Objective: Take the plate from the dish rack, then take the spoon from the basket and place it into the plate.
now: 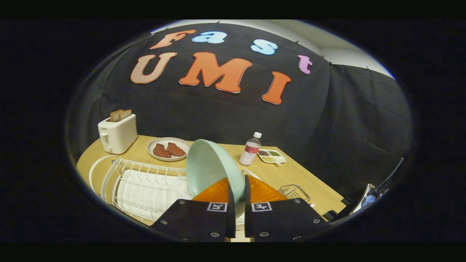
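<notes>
My gripper (237, 189) is shut on the rim of a pale green plate (209, 165), which stands on edge between the fingers and rises ahead of them. The plate is lifted above the white wire dish rack (145, 185), which lies just to the left of the fingers on the wooden table. A small wire basket (294, 191) sits on the table right of the fingers; I cannot make out the spoon in it.
A white toaster (117, 135) with bread slices stands at the table's back left. Beside it is a plate with two meat pieces (168, 149). A small bottle (250, 149) and a snack tray (271, 155) stand beyond the fingers. The wooden table (302, 178) ends at right.
</notes>
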A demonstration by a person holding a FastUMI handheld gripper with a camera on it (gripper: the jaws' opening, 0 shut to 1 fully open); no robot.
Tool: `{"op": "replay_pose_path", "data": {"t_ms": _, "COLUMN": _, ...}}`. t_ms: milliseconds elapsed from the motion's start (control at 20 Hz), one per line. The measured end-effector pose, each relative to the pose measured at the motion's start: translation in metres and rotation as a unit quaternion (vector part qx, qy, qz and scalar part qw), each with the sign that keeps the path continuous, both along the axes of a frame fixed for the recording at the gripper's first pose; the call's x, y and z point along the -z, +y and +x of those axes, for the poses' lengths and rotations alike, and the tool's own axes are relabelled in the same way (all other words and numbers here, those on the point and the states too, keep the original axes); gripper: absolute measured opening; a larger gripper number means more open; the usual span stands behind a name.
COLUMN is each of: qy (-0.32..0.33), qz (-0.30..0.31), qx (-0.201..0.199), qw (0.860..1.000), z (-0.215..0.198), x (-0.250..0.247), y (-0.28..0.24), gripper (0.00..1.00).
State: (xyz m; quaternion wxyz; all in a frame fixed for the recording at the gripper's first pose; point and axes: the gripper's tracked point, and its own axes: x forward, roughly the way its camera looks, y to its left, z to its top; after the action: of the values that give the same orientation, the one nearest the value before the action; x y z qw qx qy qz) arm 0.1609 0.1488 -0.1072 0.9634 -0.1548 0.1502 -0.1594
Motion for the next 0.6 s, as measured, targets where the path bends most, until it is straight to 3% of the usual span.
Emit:
{"op": "replay_pose_path", "data": {"t_ms": 100, "qy": -0.02, "qz": -0.015, "qx": -0.001, "qw": 1.0, "z": 0.001, "x": -0.014, "y": 0.0, "gripper": 0.1}}
{"op": "replay_pose_path", "data": {"t_ms": 350, "qy": -0.027, "qz": 0.016, "qx": -0.018, "qw": 0.999, "z": -0.016, "x": -0.027, "y": 0.002, "gripper": 0.1}}
{"op": "replay_pose_path", "data": {"t_ms": 600, "qy": -0.02, "qz": 0.122, "qx": -0.052, "qw": 0.991, "z": -0.056, "x": -0.02, "y": -0.002, "gripper": 0.1}}
